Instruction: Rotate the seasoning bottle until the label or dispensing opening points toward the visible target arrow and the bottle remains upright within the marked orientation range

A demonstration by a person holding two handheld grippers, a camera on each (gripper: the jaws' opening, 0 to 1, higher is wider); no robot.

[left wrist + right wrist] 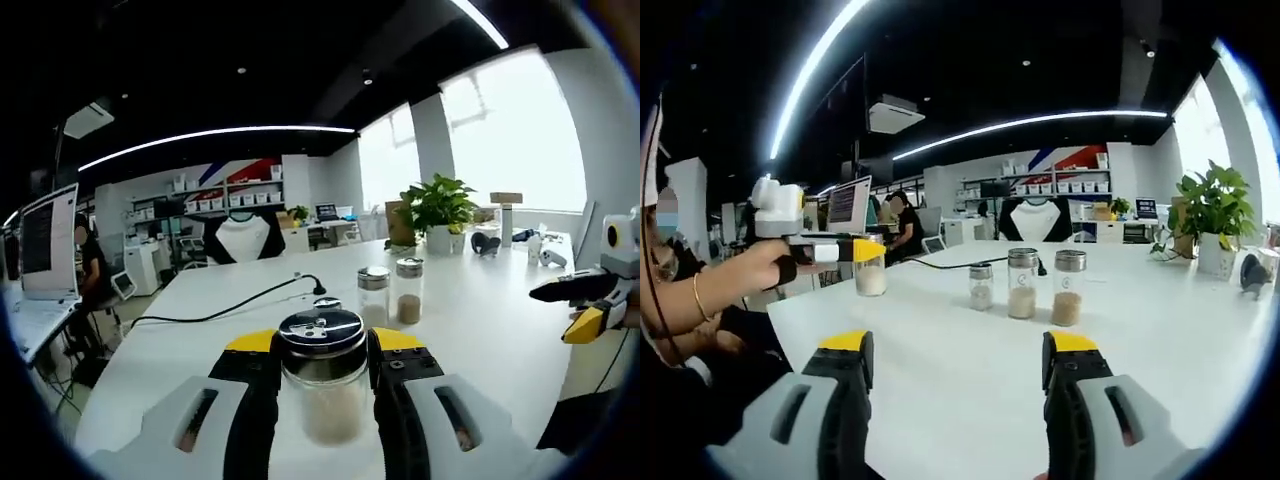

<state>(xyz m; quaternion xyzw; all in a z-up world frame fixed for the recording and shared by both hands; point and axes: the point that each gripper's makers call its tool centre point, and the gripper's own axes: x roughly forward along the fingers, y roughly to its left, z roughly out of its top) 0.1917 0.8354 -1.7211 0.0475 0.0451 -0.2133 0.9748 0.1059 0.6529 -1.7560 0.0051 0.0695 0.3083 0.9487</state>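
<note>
your left gripper (322,385) has its jaws closed on the seasoning bottle (324,385), one jaw on each side of the glass body just under the cap, and the bottle stands upright over the near part of the white table (480,320); whether its base touches the top you cannot tell. in the right gripper view the same bottle (871,272) shows at the left, pinched between the yellow tips. your right gripper (958,395) hangs open over bare tabletop, gripping nothing.

expect the bottle to be stiff, smooth glass: slick under the pads, breakable if dropped, and light, since the pale powder fills only the lower part. the metal shaker cap (321,330) shows its holes on top. a hold low on the straight wall looks safer than one on the cap, which could turn on its thread. no arrow or marked range is visible.

three more jars (1020,283) stand in a row mid-table, each glass with a metal cap and a shallow layer of tan or pale seasoning at the bottom. a black cable (230,308) runs behind them.
</note>
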